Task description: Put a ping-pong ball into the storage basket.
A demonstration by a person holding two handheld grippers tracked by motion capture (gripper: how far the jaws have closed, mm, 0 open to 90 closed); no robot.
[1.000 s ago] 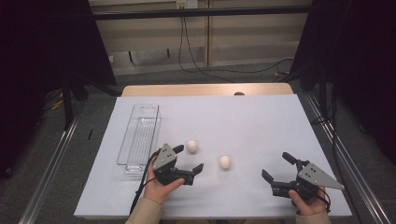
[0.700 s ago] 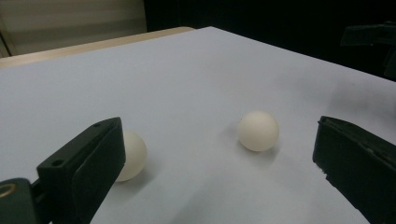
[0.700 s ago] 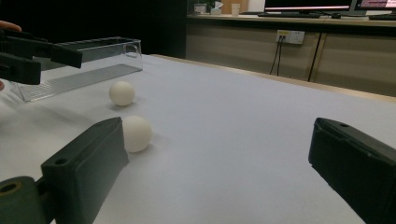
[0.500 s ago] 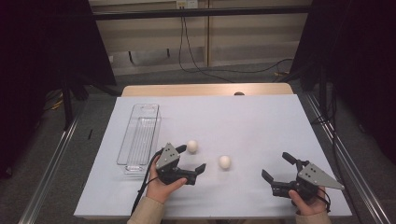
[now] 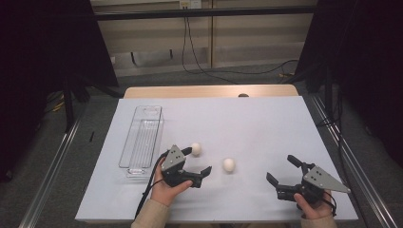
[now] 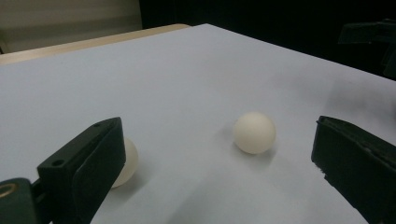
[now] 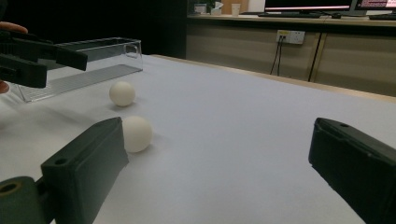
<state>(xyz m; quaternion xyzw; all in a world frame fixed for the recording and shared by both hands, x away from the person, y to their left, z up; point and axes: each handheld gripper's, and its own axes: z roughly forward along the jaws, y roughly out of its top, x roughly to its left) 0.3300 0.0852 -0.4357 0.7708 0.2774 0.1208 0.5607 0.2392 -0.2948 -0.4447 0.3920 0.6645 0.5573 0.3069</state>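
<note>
Two balls, left ball (image 5: 196, 149) and right ball (image 5: 228, 165), on the table (image 5: 247, 118) toward the near edge, apart from each other, neither gripped. Left gripper (image 5: 195, 161) wide open, one jaw just beside the left ball. Right gripper (image 5: 282, 170) wide open, near the near right corner, well apart from both. Tray (image 5: 142, 137) by the left edge, empty. Judged stage: start; grasping and placing both balls outstanding.

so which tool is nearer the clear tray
Left. The left tool sits just right of the clear tray, beside its near end; the right tool is far across the table.
</note>
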